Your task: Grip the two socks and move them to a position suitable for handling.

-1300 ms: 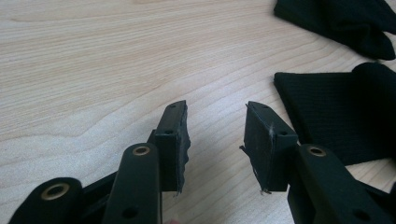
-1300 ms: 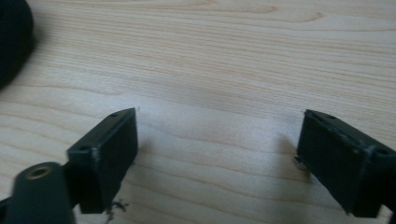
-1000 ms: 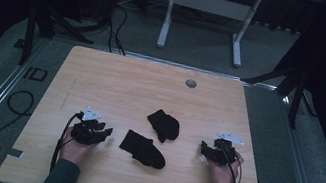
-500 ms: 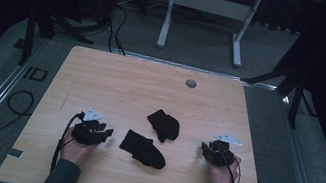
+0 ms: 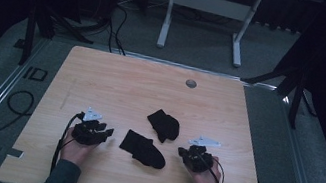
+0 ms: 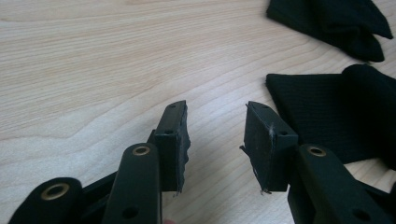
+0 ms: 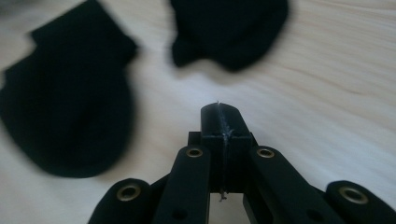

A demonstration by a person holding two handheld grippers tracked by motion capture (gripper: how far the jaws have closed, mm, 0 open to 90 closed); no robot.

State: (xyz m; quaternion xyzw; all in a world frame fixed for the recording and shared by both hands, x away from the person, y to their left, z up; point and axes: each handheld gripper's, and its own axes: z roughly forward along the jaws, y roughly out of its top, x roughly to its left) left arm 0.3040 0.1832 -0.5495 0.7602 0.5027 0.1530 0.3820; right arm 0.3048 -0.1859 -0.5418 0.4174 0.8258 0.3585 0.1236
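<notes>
Moved inward along the near edge: right gripper point(image 5: 189, 154), now just beside the nearer black fabric sock point(image 5: 142, 149), with jaws that have just been closing and now stand pressed flat together, nothing between them, as the right gripper view point(image 7: 223, 122) makes plain. Blurred there, both socks, the nearer one point(image 7: 65, 107) at left and the farther one point(image 7: 229, 28) ahead. No change at the left gripper point(image 5: 108, 131): resting on the light wooden table point(image 5: 127, 80), jaws parted, empty, bare wood between the pads point(image 6: 175, 135) in the left gripper view point(image 6: 217, 140).

Lying flat near the middle of the near half of the table, the nearer sock, between the two grippers and touched by neither; its ribbed cuff point(image 6: 327, 112) just beside the left gripper's pad. Crumpled a little farther back and apart from it, the second black fabric sock point(image 5: 163, 124), seen also at the upper edge of the left gripper view point(image 6: 331, 23).

Judged from this: an approach in hand, no grasp yet made. Closed jaws on the right suggest either a push or pin on the cloth or a need to reopen before any pinch. Left side ready to take the cuff. Pairing or folding of the socks apparently at its very start.
</notes>
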